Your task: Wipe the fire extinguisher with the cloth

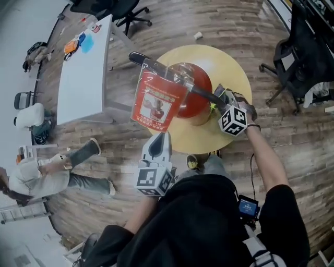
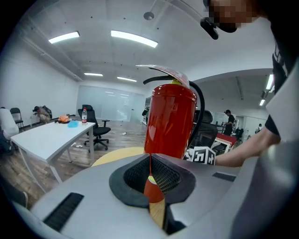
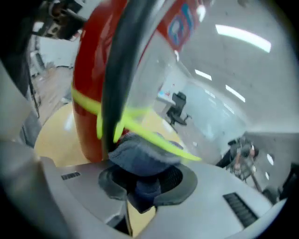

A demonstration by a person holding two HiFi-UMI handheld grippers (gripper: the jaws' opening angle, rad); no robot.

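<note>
At the centre of the head view: fire extinguisher (image 1: 201, 78), red, upright on a round yellow table (image 1: 232, 68), seen from above.

- Hose (image 1: 156, 67): black, running from upper left across the top of the extinguisher toward the right edge of the table.
- Label card (image 1: 155, 101): red with white print, in a clear sleeve, hanging at the left side of the extinguisher and tilted toward the camera.
- Strap (image 3: 154, 135): yellow-green, banding the red cylinder and trailing off to the right in the right gripper view.

Lower centre of the head view: left gripper (image 1: 159, 140), tips pointing up-frame, just below the lower edge of the label card. Its own view shows the jaws closed together with nothing between them; only a thin slit remains, through which the red body and the yellow tabletop show. The extinguisher stands ahead of it, apart from the jaws.

Right of the extinguisher: right gripper (image 3: 145, 182), clamped on a blue-grey cloth (image 3: 140, 156). The cloth bunches out in front of the jaws, low on the cylinder beside the black hose. Whether it presses on the red surface cannot be told from the blurred view.

Surroundings:
- Upper left: long white table (image 1: 83, 78) with small items at its far end.
- Top edge: black office chair (image 1: 128, 13).
- Left edge: person seated on the wooden floor (image 1: 47, 174).
</note>
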